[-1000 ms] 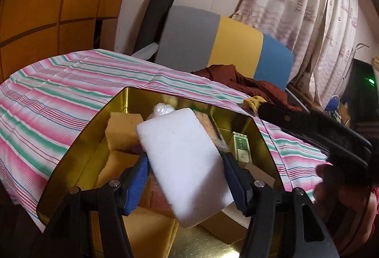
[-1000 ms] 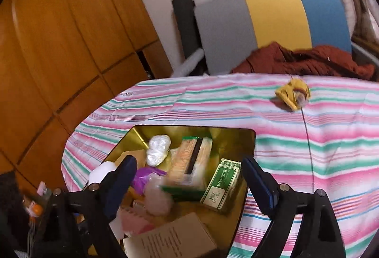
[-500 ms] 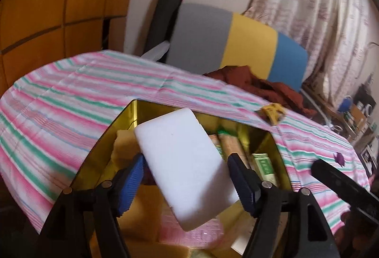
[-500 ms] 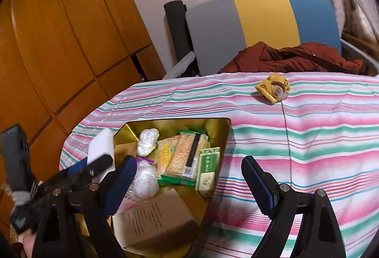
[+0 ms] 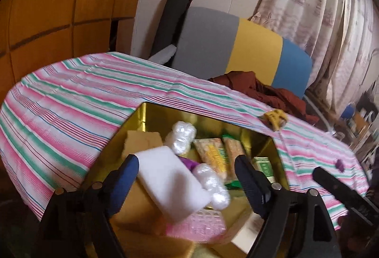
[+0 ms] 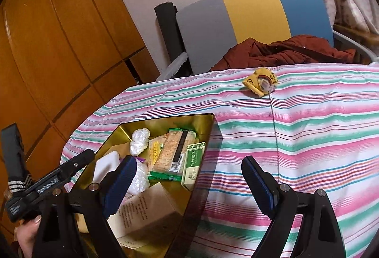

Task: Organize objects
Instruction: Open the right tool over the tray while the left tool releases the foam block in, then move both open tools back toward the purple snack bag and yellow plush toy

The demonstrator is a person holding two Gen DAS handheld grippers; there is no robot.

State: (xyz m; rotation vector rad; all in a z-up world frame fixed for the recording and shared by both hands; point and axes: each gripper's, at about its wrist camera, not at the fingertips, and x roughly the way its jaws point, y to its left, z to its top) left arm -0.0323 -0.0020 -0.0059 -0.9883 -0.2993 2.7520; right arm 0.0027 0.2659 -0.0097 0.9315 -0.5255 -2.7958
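A gold tin (image 5: 151, 113) sits on the striped tablecloth and holds snack packs, white plastic bundles, a pink blister pack and paper boxes. A white sponge block (image 5: 170, 179) lies loose in the tin, between the fingers of my left gripper (image 5: 187, 177), whose jaws stand wide and no longer touch it. The sponge block also shows in the right wrist view (image 6: 105, 166), at the tin's (image 6: 208, 132) left side. My right gripper (image 6: 189, 184) is open and empty above the tin's right edge and the cloth.
A small yellow toy (image 6: 261, 82) lies on the cloth near the far edge, a thin cord running from it. A small purple item (image 5: 340, 164) lies on the cloth at right. A chair with a red jacket (image 6: 284, 52) stands behind the table.
My left gripper opened and the white sponge block dropped from it into the tin. My right gripper drew back to the right of the tin.
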